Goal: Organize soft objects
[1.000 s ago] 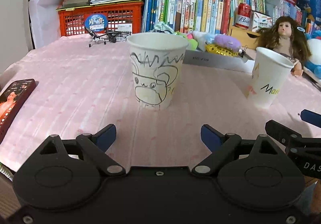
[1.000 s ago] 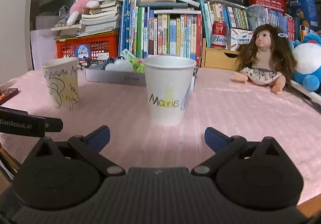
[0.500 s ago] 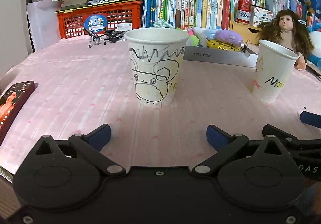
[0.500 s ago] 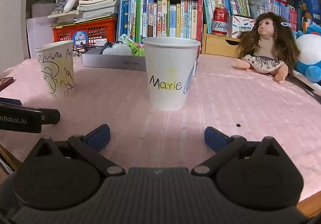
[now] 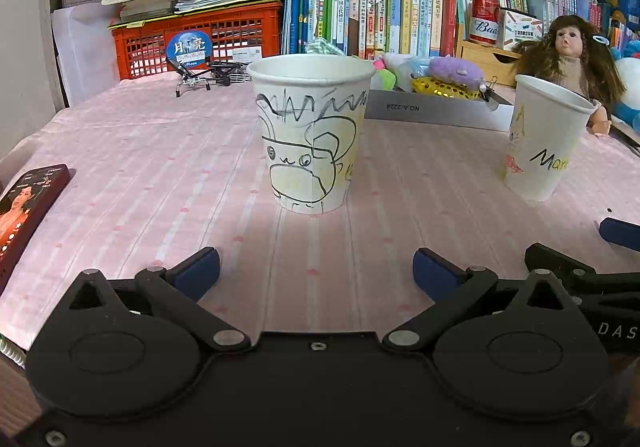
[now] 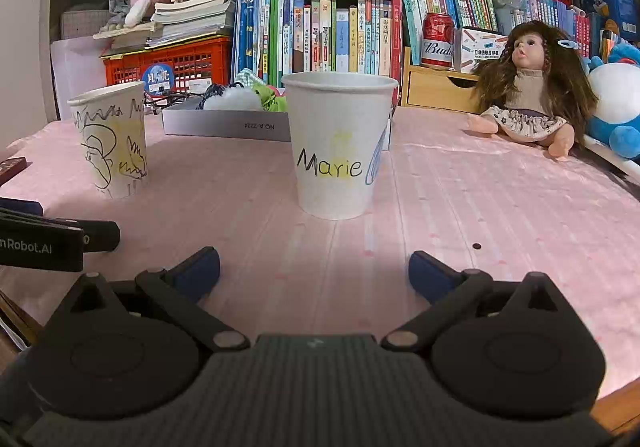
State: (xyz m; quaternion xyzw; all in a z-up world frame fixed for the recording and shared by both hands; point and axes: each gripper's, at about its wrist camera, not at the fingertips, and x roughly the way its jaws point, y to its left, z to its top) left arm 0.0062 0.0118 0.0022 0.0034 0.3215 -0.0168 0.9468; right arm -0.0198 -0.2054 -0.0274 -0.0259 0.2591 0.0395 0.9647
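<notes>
Soft toys lie in the grey box at upper right, behind both cups; both claws, left claw and right claw, stand wide, holding nothing, low in frame, the right one nearer.

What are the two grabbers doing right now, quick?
Left gripper: open, holding nothing; its jaws have just been opening.
Right gripper: open, holding nothing.

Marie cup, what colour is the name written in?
Black, over yellow scribble, on the Marie cup; right wrist view.
</notes>
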